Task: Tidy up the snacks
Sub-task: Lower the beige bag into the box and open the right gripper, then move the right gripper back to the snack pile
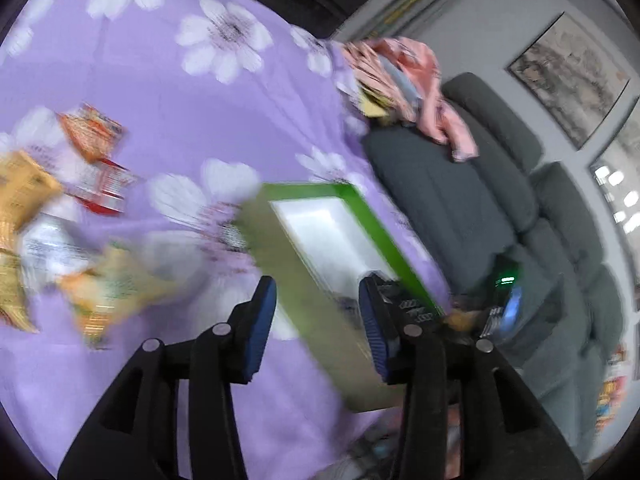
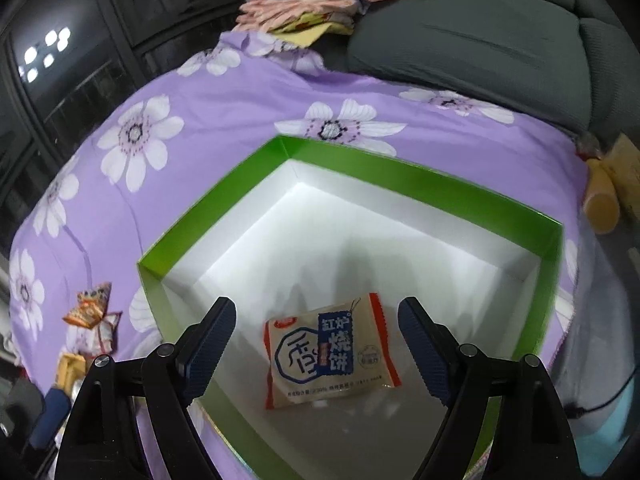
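Snack pkt (image 2: 330,354) flat, long axis sideways.

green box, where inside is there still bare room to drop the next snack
The green box holds one biscuit packet, lying near the front wall under the open right gripper. The white floor behind it, toward the far corner and both side walls, is bare. It is crowded outside: loose snack packets cluster on the purple cloth left of the box.
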The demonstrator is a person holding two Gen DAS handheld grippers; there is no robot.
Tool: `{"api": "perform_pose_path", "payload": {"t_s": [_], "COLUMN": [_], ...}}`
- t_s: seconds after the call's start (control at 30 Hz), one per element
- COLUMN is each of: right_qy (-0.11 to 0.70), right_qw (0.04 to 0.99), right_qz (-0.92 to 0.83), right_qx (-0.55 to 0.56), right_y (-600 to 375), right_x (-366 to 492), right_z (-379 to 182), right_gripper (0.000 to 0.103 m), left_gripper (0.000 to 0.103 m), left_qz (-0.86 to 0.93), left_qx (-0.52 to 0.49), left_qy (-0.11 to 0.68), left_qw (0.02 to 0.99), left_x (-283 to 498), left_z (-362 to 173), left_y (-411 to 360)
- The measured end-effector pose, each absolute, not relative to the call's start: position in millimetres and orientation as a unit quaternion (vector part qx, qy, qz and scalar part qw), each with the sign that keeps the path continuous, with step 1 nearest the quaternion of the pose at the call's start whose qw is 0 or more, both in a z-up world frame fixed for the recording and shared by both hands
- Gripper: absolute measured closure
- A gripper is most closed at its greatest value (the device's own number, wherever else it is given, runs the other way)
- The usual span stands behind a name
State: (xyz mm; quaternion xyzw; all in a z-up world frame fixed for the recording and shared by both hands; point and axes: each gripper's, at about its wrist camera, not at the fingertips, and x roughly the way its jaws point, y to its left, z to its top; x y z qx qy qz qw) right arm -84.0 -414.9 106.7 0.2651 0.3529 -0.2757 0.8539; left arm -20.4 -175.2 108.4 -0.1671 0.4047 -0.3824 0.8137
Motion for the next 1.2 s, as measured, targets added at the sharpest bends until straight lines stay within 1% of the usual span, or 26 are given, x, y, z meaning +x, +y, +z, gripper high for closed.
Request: {"api": "perform_pose_path", "payload": {"t_s": [0.07,0.17,0.23,0.3,0.33,0.43,0.53,0.83,0.97,1.0,1.07,1.13,1.2], "right_qy": [0.341,0.336,0.358,0.396,0.398,0.391,0.400,0.409,0.414,0.416,0.417,0.411,0.405], "right_qw": [0.855,0.852,0.845,0.834,0.836,0.851,0.862,0.867,0.871,0.872,0.873,0.876,0.875], "right_qz": [-0.284,-0.320,-0.326,-0.310,-0.301,-0.283,-0.266,-0.247,-0.221,-0.216,-0.214,-0.217,-0.223], "right_qx": [0.269,0.243,0.226,0.227,0.226,0.208,0.163,0.143,0.145,0.142,0.133,0.131,0.141], "right_y": [-414,-415,-418,-421,-420,-408,-388,-359,-349,-344,-339,-335,-336], "right_x": [-91,-96,-93,-89,-88,-80,-66,-48,-45,-45,-44,-45,-48], "right_z": [110,113,109,98,96,99,99,97,97,97,97,101,109], "right_gripper": [0.019,0.019,0.017,0.017,0.017,0.016,0.016,0.016,0.016,0.016,0.016,0.016,0.016], "left_gripper": [0.060,0.059,0.058,0.058,0.058,0.057,0.056,0.056,0.055,0.054,0.040,0.037,0.030], "left_qz": [-0.355,-0.332,-0.322,-0.309,-0.301,-0.282,-0.255,-0.194,-0.183,-0.176,-0.165,-0.160,-0.142], "left_qx": [-0.151,-0.155,-0.159,-0.161,-0.163,-0.181,-0.192,-0.209,-0.200,-0.199,-0.203,-0.199,-0.192], "left_qy": [0.401,0.400,0.402,0.402,0.402,0.406,0.407,0.425,0.429,0.432,0.436,0.426,0.412], "left_qw": [0.831,0.840,0.842,0.846,0.849,0.850,0.856,0.859,0.862,0.862,0.861,0.868,0.879], "left_x": [-24,-24,-22,-19,-19,-14,-7,6,10,12,15,21,21], "left_z": [107,103,99,94,90,80,71,53,59,61,64,70,75], "left_y": [-159,-135,-123,-109,-101,-81,-64,-28,-23,-21,-19,-15,-9]}}
